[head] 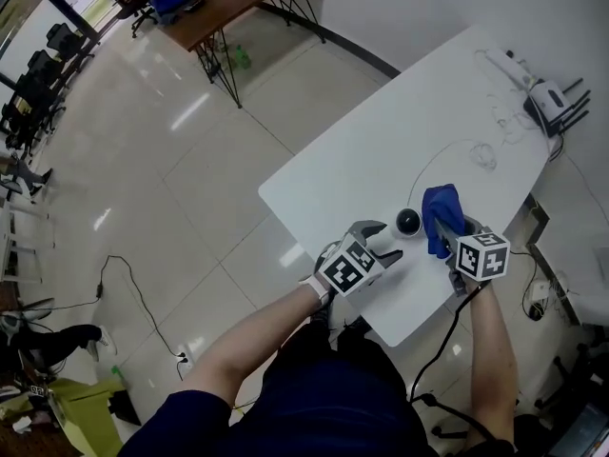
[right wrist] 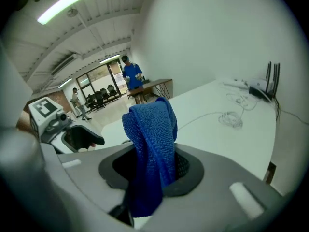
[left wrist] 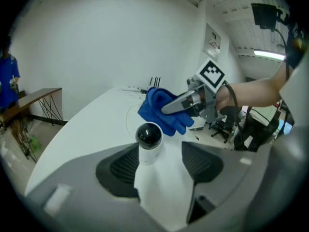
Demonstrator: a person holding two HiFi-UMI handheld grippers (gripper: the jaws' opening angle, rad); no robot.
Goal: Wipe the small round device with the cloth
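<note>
White table (head: 362, 160) bears the small round device (head: 407, 223) near its near edge, between my left gripper (head: 387, 240) jaws (apart, unclamped), my right gripper (right wrist: 152, 170) clamping the blue cloth (head: 440, 212) just right.

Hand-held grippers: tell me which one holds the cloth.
The right hand-held gripper: its jaws clamp the blue cloth. The left hand-held gripper holds no cloth; the device stands at its open jaws.

Device base: the small round device's (left wrist: 147, 146) foot merged with the white desk (left wrist: 82, 129), its outline unclear.
Right fingers: the cloth (right wrist: 153, 149) covered the gap between the right gripper's (right wrist: 154, 170) fingers.
Far left person (left wrist: 7, 79): cut off by the picture's dark rim.
Far desk cable (head: 485, 155): too thin to follow.
</note>
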